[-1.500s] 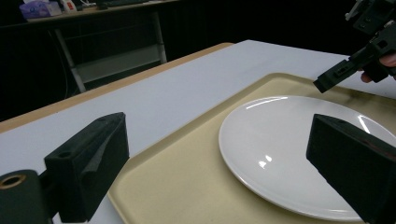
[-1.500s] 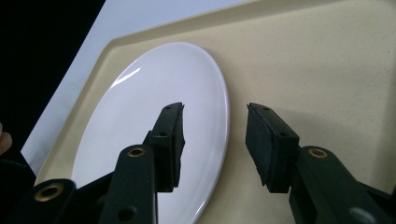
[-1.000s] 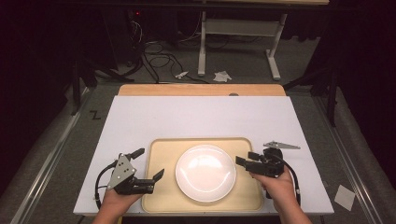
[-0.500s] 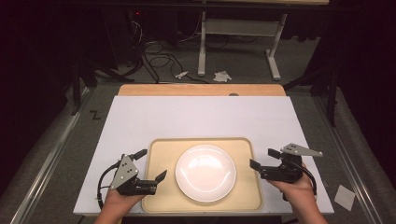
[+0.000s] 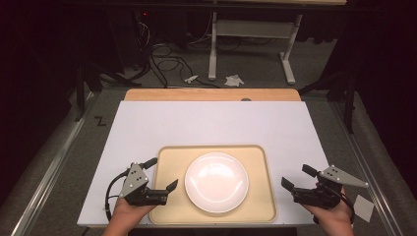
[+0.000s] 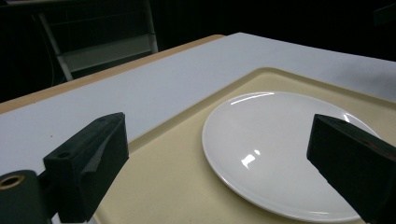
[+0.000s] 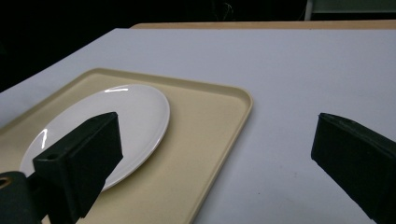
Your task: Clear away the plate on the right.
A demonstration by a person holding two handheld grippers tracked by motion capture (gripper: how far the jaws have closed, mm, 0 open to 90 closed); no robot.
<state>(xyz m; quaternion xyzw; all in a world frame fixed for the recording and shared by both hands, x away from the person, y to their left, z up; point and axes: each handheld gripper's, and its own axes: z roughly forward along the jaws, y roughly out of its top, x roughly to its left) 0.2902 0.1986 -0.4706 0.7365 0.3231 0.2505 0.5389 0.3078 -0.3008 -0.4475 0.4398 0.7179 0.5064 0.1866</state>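
Note:
A round white plate lies in the middle of a beige tray near the table's front edge. My left gripper stands open over the tray's left edge with its jaws pointing toward the plate and nothing between them. In the left gripper view the plate sits ahead on the tray. My right gripper is over bare table, right of the tray. Its jaws have just been opening and hold nothing. The right gripper view has the plate and tray rim at left.
The white tabletop stretches beyond the tray to a wooden strip at the far edge. Behind the table, cables and a desk frame's legs sit on the dark floor. A paper scrap lies on the floor at right.
My right gripper has moved rightward from the tray's right edge to the bare table, and its jaws have spread. The left gripper, plate and tray have not moved.

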